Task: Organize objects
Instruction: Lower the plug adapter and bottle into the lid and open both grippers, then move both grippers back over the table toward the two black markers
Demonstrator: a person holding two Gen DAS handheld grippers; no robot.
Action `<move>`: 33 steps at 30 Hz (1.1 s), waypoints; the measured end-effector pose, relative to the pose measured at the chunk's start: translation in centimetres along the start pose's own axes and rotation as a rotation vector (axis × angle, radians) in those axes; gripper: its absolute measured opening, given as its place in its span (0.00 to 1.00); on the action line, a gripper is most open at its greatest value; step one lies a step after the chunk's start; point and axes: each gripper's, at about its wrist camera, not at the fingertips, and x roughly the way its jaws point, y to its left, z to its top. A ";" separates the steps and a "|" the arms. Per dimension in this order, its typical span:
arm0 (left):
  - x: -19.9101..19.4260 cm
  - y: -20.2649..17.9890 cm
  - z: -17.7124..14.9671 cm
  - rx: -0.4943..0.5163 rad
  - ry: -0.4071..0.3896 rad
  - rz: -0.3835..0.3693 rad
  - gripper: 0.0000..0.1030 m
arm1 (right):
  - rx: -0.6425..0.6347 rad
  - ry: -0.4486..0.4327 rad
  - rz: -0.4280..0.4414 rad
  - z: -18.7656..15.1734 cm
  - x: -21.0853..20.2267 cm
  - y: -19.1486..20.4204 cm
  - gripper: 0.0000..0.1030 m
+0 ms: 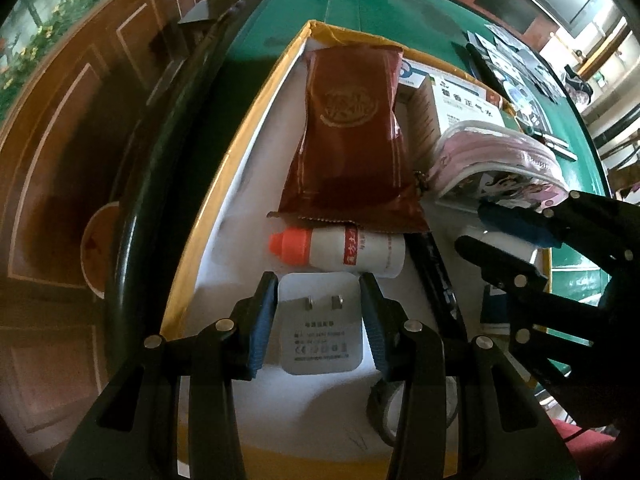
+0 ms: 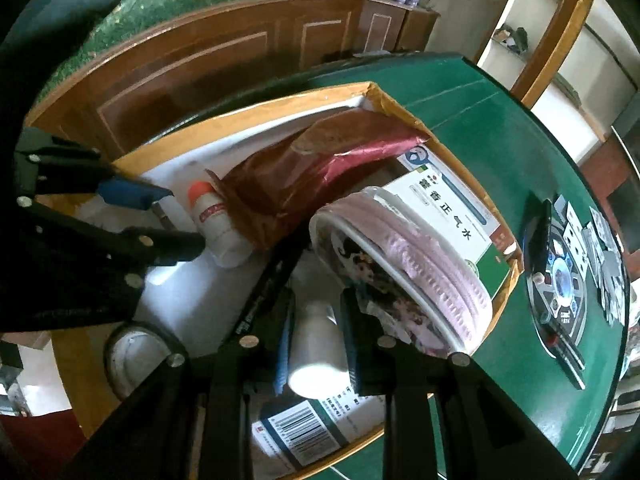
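White charger (image 1: 319, 322) clamped between left tool (image 1: 320, 312) pads, partly open, inside yellow-rimmed box (image 1: 224, 176). White bottle (image 2: 318, 350) gripped in right tool (image 2: 316, 340), nearly closed.

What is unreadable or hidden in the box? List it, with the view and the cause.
- Power adapter, left wrist view: label print too small; sides covered by the left gripper's fingers.
- Tape roll, left wrist view: partly behind a finger.
- White bottle, right wrist view: label hidden between the right gripper's fingers.
- Barcoded box, right wrist view: mostly under the gripper.
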 end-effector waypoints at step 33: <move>-6.0 -6.7 1.5 -0.005 -0.086 0.090 0.70 | 0.254 -0.186 0.183 -7.3 -8.3 -9.3 0.75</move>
